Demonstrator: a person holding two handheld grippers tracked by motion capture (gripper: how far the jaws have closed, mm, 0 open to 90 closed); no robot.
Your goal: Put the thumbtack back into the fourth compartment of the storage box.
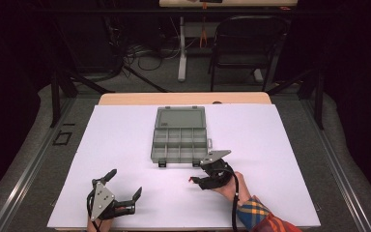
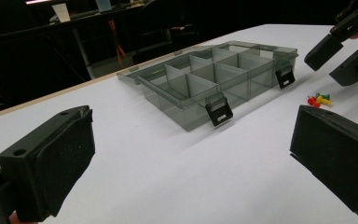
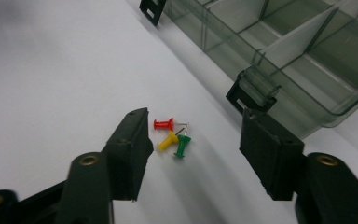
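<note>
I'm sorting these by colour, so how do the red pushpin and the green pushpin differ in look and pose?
The red pushpin lies sideways in the right gripper view, its needle aimed at the organizer box; the green pushpin lies lengthwise, head nearest the camera. The red pushpin sits farther from the right gripper; the green pushpin lies nearer and touches the yellow pushpin. Both lie flat on the white table, unheld.

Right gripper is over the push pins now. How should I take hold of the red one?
Grip the red push pin across its plastic barrel, coming straight down from above. It lies flat on the white table, its point meeting the yellow pin and green pin, so close from the head end. The right gripper already straddles the cluster, fingers apart.
</note>
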